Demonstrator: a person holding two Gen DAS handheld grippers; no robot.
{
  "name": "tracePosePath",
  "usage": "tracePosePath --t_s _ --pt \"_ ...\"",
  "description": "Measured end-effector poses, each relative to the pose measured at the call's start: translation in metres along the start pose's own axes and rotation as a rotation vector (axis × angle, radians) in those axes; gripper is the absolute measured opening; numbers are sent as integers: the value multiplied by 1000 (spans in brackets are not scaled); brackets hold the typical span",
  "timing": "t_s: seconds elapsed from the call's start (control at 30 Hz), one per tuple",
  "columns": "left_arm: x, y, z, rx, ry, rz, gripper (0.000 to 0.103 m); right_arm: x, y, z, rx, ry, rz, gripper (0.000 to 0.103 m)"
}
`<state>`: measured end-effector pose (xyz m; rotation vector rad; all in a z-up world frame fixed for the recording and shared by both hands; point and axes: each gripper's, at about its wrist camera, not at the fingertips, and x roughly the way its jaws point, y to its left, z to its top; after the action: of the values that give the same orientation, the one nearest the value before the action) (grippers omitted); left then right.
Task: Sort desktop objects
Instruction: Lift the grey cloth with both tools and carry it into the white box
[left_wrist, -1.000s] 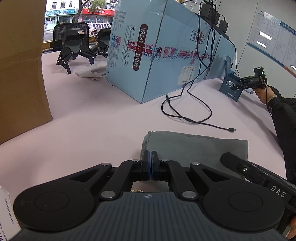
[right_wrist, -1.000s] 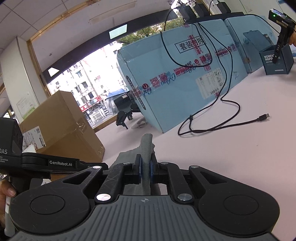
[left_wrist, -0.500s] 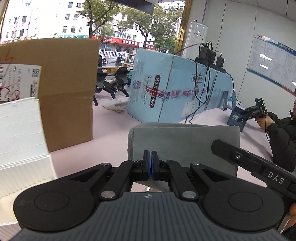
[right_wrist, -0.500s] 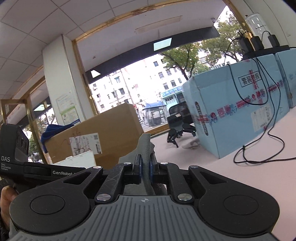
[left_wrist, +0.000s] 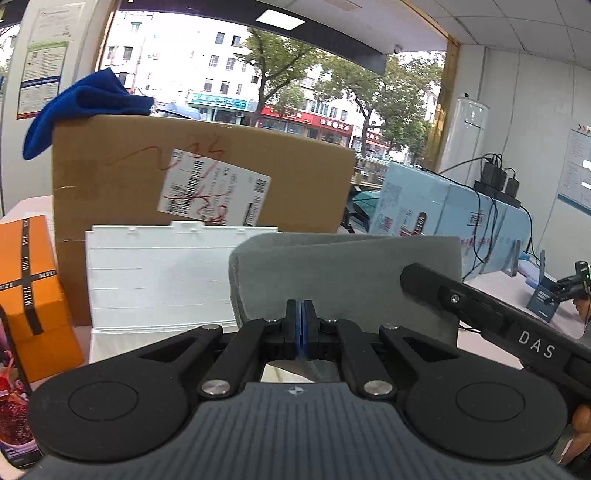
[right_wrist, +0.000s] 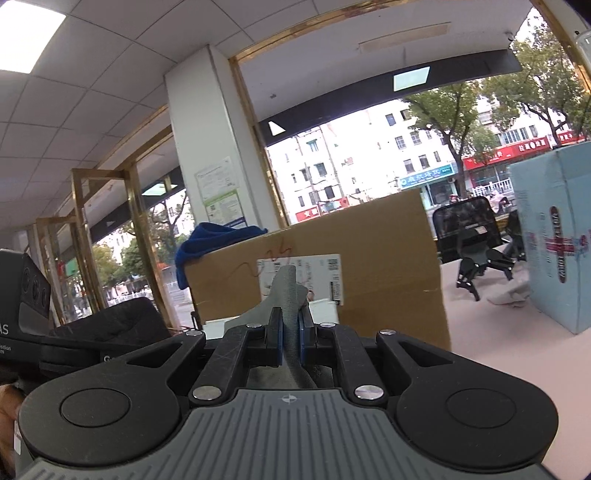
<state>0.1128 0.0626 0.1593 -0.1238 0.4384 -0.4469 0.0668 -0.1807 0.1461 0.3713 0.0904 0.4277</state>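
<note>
Lifting clear of the pink desk, both grippers, left gripper (left_wrist: 302, 325) and right gripper (right_wrist: 290, 332), jaws clamped tight, are carrying the grey cloth (left_wrist: 343, 273) leftward toward the white bin (left_wrist: 159, 273) before the cardboard box (left_wrist: 199, 177).

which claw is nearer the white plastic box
Left, likely. The left claw hangs close in front of the white ribbed plastic box; from the right claw only a sliver of it shows, farther ahead.
</note>
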Motion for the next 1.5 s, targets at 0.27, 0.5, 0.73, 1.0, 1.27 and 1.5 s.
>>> tracePosePath --t_s 0.27,0.5,0.73,1.0,1.27,1.5 --pt "-2 50 4 -72 -26 91 1 65 32 -3 10 31 84 8" --pt "36 73 -11 -73 105 243 1 101 12 -25 96 223 32 8" --pt "54 87 -25 -124 230 237 1 108 -2 -43 140 356 -48 8" --pt "47 92 -25 -148 255 223 1 118 -9 -61 148 435 -69 8" --pt "49 88 -26 -128 260 262 1 127 -7 -62 98 474 -70 8" --pt "52 87 -26 -133 257 274 1 136 1 -66 20 501 -69 8"
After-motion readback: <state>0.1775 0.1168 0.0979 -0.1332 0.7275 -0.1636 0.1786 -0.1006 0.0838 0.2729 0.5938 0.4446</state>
